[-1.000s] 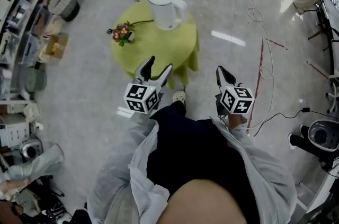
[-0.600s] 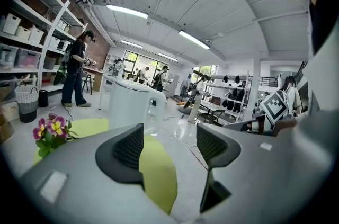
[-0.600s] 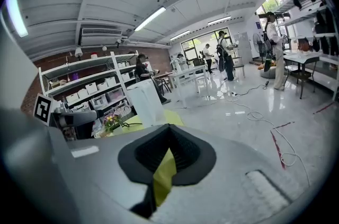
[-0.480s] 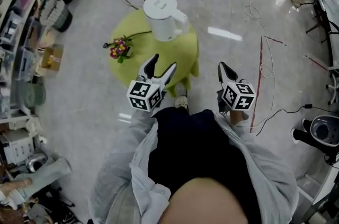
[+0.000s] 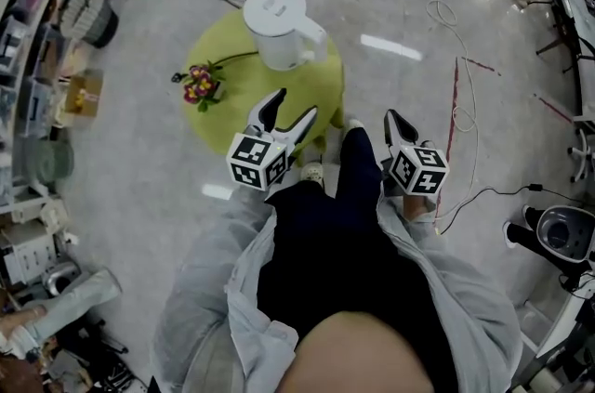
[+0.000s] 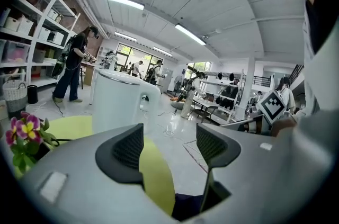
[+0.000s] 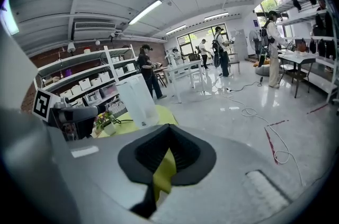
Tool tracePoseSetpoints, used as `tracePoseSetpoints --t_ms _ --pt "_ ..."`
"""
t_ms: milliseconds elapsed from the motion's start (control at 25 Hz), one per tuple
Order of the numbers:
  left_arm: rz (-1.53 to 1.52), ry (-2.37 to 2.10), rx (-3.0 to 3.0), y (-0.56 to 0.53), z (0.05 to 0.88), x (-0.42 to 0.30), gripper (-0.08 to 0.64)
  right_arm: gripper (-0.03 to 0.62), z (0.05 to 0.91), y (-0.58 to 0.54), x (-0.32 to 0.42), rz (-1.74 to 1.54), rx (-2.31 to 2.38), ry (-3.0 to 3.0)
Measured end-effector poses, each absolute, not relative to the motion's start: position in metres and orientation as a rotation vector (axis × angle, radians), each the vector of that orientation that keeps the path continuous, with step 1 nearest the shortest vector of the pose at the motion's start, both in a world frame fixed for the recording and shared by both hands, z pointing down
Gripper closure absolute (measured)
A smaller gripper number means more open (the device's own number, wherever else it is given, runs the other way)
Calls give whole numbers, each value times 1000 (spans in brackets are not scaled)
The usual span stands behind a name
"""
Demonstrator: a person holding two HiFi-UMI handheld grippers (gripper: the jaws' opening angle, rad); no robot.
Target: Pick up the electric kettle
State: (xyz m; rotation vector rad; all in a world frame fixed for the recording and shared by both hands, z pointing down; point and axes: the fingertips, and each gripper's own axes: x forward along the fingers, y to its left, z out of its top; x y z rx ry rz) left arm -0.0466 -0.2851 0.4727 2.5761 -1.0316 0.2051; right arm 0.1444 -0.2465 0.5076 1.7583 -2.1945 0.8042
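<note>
A white electric kettle (image 5: pixel 277 27) with its handle to the right stands at the far side of a round yellow-green table (image 5: pixel 232 94). My left gripper (image 5: pixel 292 106) hangs open over the table's near edge, short of the kettle, with nothing between its fingers. In the left gripper view the kettle (image 6: pixel 119 101) rises just beyond the open left gripper (image 6: pixel 169 146). My right gripper (image 5: pixel 392 116) is shut and empty, off the table's right side above the floor. Through the right gripper view, the kettle (image 7: pixel 136 101) stands ahead and to the left of the shut right gripper (image 7: pixel 168 130).
A small pot of pink flowers (image 5: pixel 199 83) sits on the table's left part. Shelves (image 5: pixel 37 29) line the left side. Cables (image 5: pixel 446 10) and a red line (image 5: pixel 454 117) run over the floor at the right. A round machine (image 5: pixel 558 233) stands at far right.
The person has stepped toward the table, one leg now forward, so table and kettle lie closer. The left gripper has gone from short of the table to over its near edge.
</note>
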Motion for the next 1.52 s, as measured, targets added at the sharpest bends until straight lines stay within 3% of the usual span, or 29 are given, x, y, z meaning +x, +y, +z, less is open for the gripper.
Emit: tracePoseSetpoints --t_ms 1240,1520 --pt "345 -1133 2535 -410 494 40 250 591 518 -406 209 852 1575 -2248" --pt "394 -1231 2554 -423 502 44 310 591 524 -417 221 865 1559 -2233"
